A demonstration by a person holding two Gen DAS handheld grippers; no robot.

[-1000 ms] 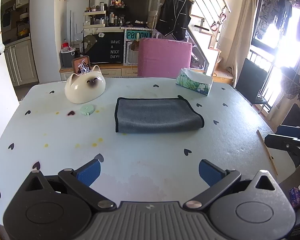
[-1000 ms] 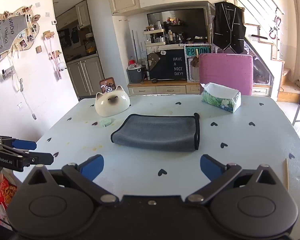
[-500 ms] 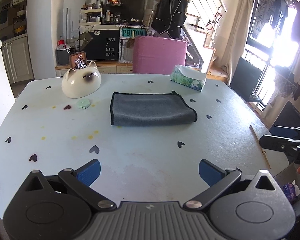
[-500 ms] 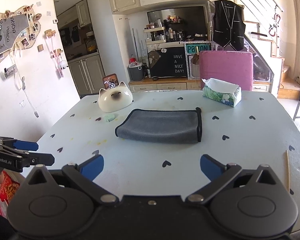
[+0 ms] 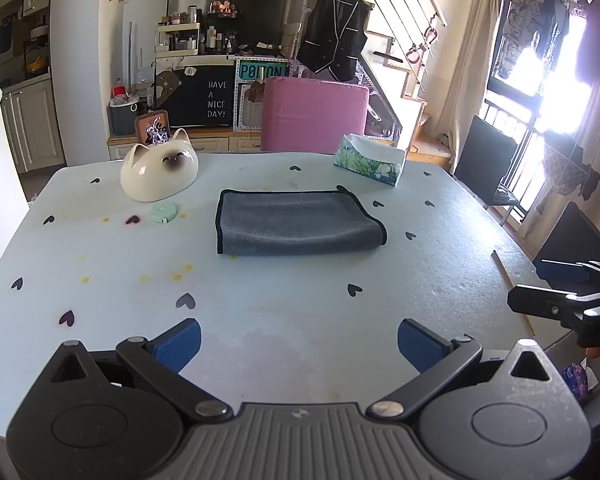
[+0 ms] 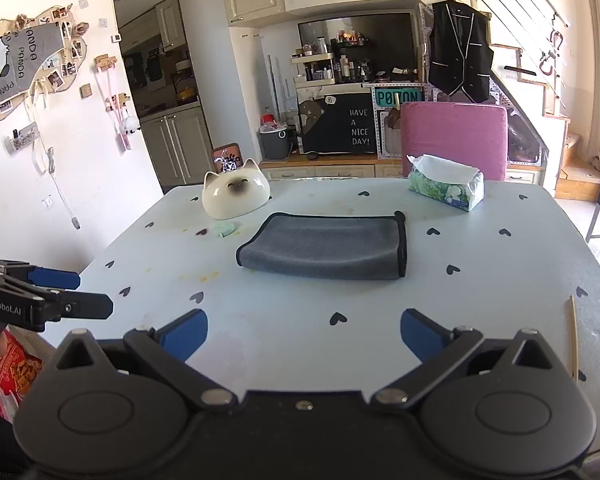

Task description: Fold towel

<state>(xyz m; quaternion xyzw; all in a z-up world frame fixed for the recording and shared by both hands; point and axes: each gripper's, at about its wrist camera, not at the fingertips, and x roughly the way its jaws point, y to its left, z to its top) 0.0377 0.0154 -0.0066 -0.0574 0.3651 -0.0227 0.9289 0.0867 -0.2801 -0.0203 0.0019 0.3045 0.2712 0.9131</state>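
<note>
The grey towel (image 5: 298, 222) lies folded flat near the middle of the pale blue table (image 5: 284, 320), well beyond both tools and touching neither. Its rounded fold runs along the near edge and its black-trimmed edges show at the far side and one end. From the left wrist view it sits straight ahead of the left gripper (image 5: 298, 344); from the right wrist view the towel (image 6: 326, 248) is ahead and slightly left of the right gripper (image 6: 304, 334).

Both grippers hover over the near part of the table with their blue-padded fingers (image 5: 178, 342) spread wide apart and nothing between them. Each gripper appears side-on at the edge of the other's view, out past the table's near corners.

A cream cat-face bowl (image 5: 160, 174) stands at the far left of the table, with a small mint-green tape measure (image 5: 163, 213) just in front of it, left of the towel. A tissue box (image 5: 370, 164) stands at the far right. A thin wooden stick (image 5: 514, 292) lies near the right edge, and a pink chair (image 5: 314, 114) stands behind the far side.
</note>
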